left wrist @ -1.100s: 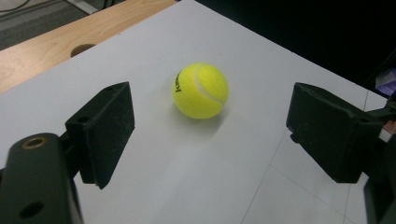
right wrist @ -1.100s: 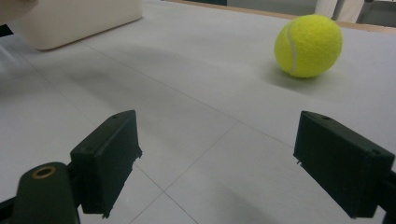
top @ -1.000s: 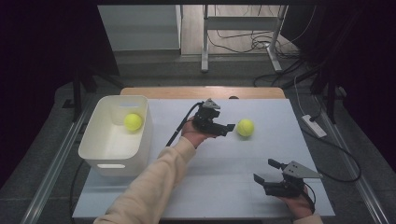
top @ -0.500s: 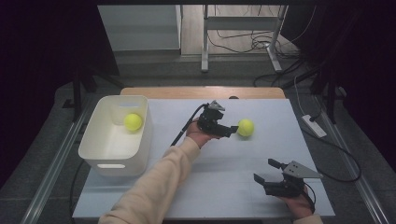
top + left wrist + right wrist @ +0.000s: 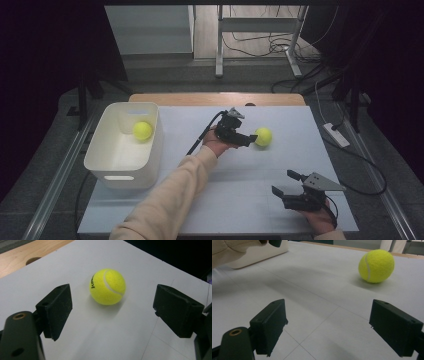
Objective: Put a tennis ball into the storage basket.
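A yellow tennis ball (image 5: 263, 136) lies on the white table top, right of centre. My left gripper (image 5: 252, 141) is open just left of it, its jaws pointing at the ball. In the left gripper view the ball (image 5: 108, 286) rests on the table a little beyond the tips of the wide-spread jaws, which do not touch it. A second tennis ball (image 5: 142, 130) sits inside the white bin (image 5: 100, 150) at the left. My right gripper (image 5: 283, 183) stands open near the front right edge with nothing between its jaws; its own view has the ball (image 5: 376, 266) far ahead.
The white sheet (image 5: 240, 200) covers the table, with a wooden strip (image 5: 215, 98) along the far edge. A cable (image 5: 200, 140) trails from the left gripper. A power strip (image 5: 336, 135) lies off the table's right side. The bin (image 5: 257, 255) stands far off in the right gripper view.
My left gripper has moved a little to the right and lower, closer to the ball on the table. The right gripper has stayed where it was.
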Motion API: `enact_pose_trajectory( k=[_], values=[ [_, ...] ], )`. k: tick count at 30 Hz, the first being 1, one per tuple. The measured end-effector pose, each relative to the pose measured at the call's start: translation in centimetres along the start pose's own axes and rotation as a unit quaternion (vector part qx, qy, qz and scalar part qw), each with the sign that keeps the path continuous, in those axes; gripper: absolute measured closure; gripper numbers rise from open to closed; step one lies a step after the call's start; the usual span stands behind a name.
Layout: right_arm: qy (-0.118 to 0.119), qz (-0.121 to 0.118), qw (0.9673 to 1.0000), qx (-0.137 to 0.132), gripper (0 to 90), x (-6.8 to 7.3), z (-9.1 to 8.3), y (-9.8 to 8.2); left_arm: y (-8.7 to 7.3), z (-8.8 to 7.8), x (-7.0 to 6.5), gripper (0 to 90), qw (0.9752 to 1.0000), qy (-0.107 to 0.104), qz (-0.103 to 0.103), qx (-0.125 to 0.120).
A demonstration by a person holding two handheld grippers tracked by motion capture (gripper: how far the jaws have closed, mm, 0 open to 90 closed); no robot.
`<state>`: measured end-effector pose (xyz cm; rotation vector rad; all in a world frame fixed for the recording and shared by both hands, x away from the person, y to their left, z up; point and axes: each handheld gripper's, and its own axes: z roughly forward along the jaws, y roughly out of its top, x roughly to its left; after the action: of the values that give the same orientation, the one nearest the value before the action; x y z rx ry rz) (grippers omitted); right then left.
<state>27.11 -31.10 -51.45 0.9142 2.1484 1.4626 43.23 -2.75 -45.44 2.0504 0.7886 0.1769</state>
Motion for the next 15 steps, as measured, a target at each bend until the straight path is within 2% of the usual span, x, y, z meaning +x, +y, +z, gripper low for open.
enact_pose_trajectory(
  k=[15],
  values=[
    [0.000,-0.001,1.0000,0.001,14.5,0.4,-0.1,-0.1,0.4,1.3,-0.1,17.1,1.0000,-0.003,0.004,-0.002]
  ],
)
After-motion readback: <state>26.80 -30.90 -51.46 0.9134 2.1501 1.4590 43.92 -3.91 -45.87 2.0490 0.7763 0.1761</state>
